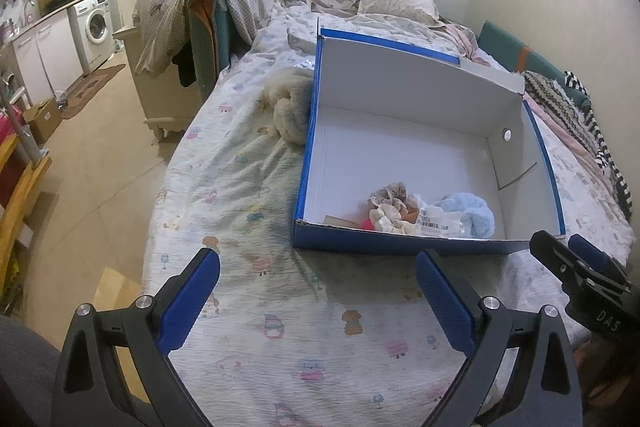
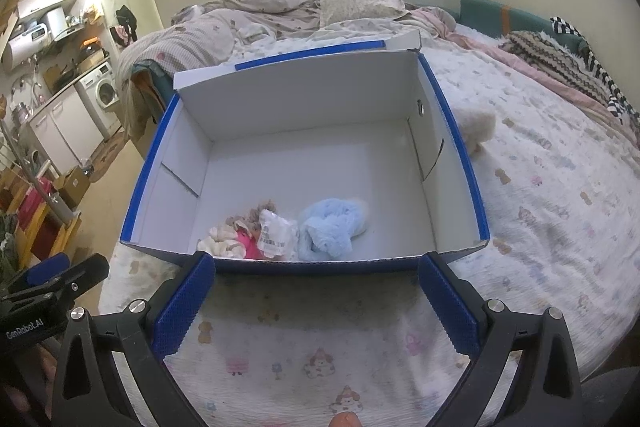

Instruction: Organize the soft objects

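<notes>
Resting on the bed (image 2: 540,211) near its foot edge, a blue box (image 2: 456,131) with a white inside stands with its lid flap up at the far side. Inside, against the near wall, lie a light blue fluffy piece (image 2: 332,227), a clear packet with a barcode label (image 2: 274,231), a pink item (image 2: 246,245), and cream (image 2: 220,243) and beige (image 1: 390,193) scrunchies bunched together. A cream plush item (image 1: 290,107) lies on the bedspread just outside the box, touching one side wall. The left gripper (image 1: 318,293) and the right gripper (image 2: 316,301) both hover over the bedspread just short of the box's near wall, fingers spread wide and grasping nothing.
</notes>
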Tool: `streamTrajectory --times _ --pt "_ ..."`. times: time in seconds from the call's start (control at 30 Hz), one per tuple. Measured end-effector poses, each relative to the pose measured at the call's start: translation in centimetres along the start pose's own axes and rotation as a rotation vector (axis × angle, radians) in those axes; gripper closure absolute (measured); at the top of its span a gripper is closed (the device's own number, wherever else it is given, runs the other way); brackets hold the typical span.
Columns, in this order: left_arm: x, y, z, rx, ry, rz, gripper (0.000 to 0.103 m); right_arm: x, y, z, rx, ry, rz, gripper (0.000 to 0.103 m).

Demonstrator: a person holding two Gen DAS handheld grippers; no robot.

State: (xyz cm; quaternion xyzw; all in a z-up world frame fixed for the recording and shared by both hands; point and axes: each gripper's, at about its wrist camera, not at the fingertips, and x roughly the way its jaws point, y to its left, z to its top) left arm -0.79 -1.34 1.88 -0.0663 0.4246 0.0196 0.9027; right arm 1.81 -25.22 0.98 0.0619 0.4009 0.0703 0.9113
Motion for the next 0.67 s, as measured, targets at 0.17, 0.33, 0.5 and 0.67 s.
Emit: streamTrajectory --times 0.17,0.33,0.5,0.67 --pt "0.03 0.03 0.00 -0.003 0.002 0.000 0.005 -0.01 -0.01 -0.03 0.003 0.000 -0.002 0.000" --pt "-0.03 0.05 -0.03 -0.004 0.003 -0.001 0.005 -0.16 0.09 0.01 0.003 0.000 -0.001 0.000" --pt "-0.05 0.29 -0.09 -0.011 0.008 -0.005 0.005 -0.16 0.10 0.06 0.005 0.004 0.005 0.000" --pt "-0.04 0.31 -0.06 -0.011 0.008 -0.003 0.005 -0.16 0.09 0.07 0.005 0.005 0.006 0.000"
